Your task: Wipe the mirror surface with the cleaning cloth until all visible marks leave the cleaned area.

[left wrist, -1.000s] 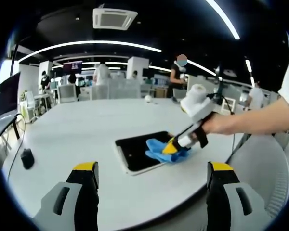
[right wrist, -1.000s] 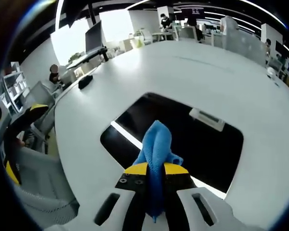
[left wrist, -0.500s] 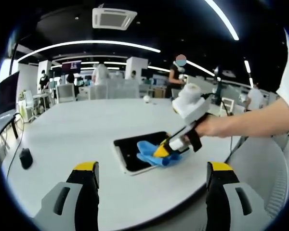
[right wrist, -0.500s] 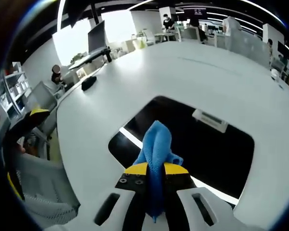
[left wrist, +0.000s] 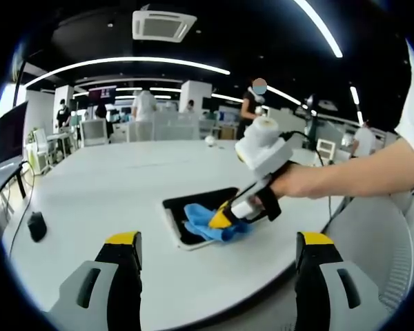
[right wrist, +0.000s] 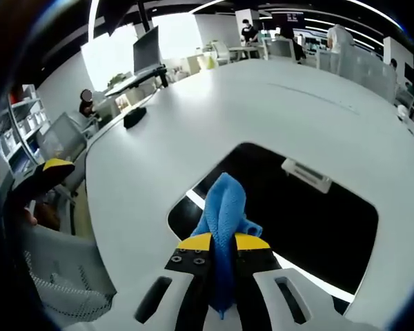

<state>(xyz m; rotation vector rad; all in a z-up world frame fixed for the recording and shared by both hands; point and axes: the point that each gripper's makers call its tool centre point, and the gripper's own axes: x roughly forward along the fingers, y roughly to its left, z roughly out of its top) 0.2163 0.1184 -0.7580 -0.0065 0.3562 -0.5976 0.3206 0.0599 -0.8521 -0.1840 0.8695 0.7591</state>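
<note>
A: Blue cleaning cloth point(right wrist: 224, 207) was pinched tight in the right hand-held gripper point(right wrist: 223, 243), jaws pressed together on it, cloth bunched down on the near end of the mirror point(right wrist: 297, 207).

B: Anything changed?

A: Yes. In the left gripper view, right hand-held gripper point(left wrist: 219, 219) and cleaning cloth point(left wrist: 203, 221) had slid from the mirror's right side toward its left near corner over the last second. Looked like one wipe stroke across the glass. Judgement: wiping was mid-way, not finished.

B: Marks left?

A: Couldn't tell. Mirror point(left wrist: 193, 207) was dark, only reflecting ceiling lights; any smudges too small to see.

B: Left side?

A: Left hand-held gripper point(left wrist: 219, 256) jaws were spread wide, holding nothing, hovering at the near tabletop point(left wrist: 90, 193) edge, well apart from the mirror.

B: Containers?

A: None seen. Further out, a small dark object point(left wrist: 36, 226) sat on the tabletop far left, well apart from the mirror. Beyond that, office desks and people in the background.
</note>
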